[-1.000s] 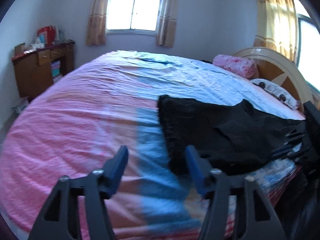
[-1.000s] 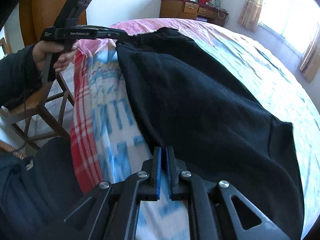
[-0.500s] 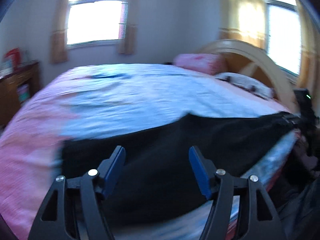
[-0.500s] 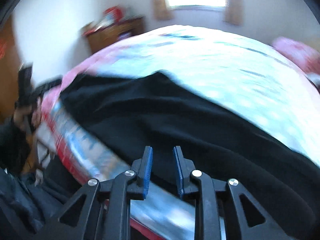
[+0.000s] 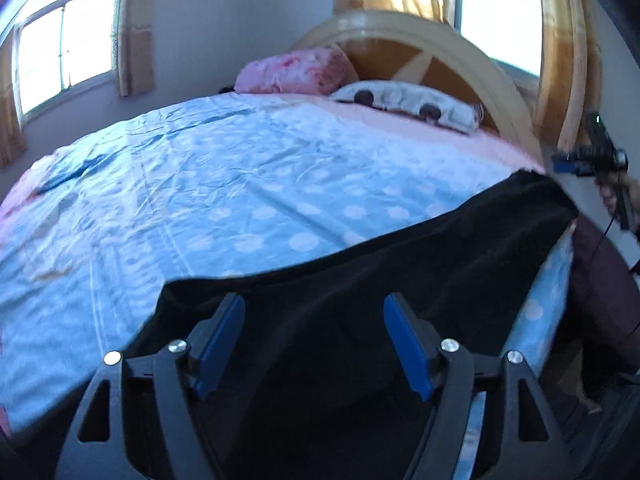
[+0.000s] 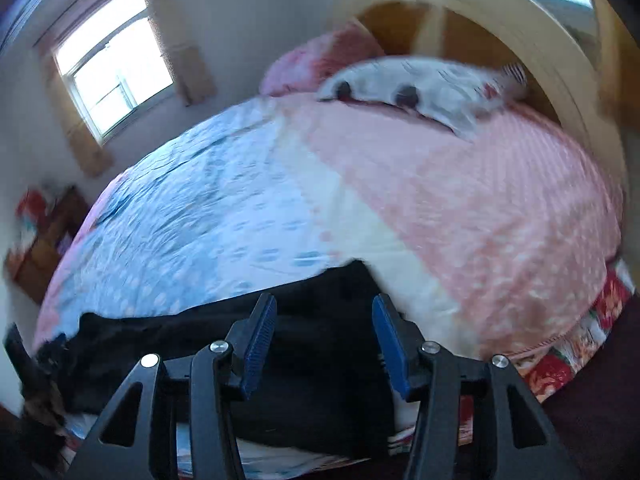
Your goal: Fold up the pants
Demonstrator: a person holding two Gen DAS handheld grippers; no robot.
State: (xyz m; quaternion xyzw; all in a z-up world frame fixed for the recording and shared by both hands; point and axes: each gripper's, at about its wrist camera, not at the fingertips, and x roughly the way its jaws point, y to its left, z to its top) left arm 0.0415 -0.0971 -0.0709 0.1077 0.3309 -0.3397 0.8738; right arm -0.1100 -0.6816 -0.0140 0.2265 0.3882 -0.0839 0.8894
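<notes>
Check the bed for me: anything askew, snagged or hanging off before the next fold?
Nothing stands out. The black pants lie in a flat band along the near edge of the bed, no leg visibly trailing off. Both the left gripper and right gripper are opening above the cloth, pinching nothing.

We see a wide bed [image 5: 248, 184] under a blue sheet with pale dots [image 5: 280, 200], which gives way to a pink dotted stretch [image 6: 460, 184] toward the head. At the head we find a curved wooden headboard [image 5: 460, 52], with a pink pillow [image 5: 296, 72] and a white pillow with dark round spots [image 5: 404, 104] lying side by side against it. On the far wall we make out a bright window [image 5: 64, 56] with tan curtains [image 5: 136, 40]; a second window [image 5: 496, 8] glows behind the headboard. From the right wrist view we glimpse a wooden cabinet [image 6: 44, 252], blurred, beside the bed's far corner.
</notes>
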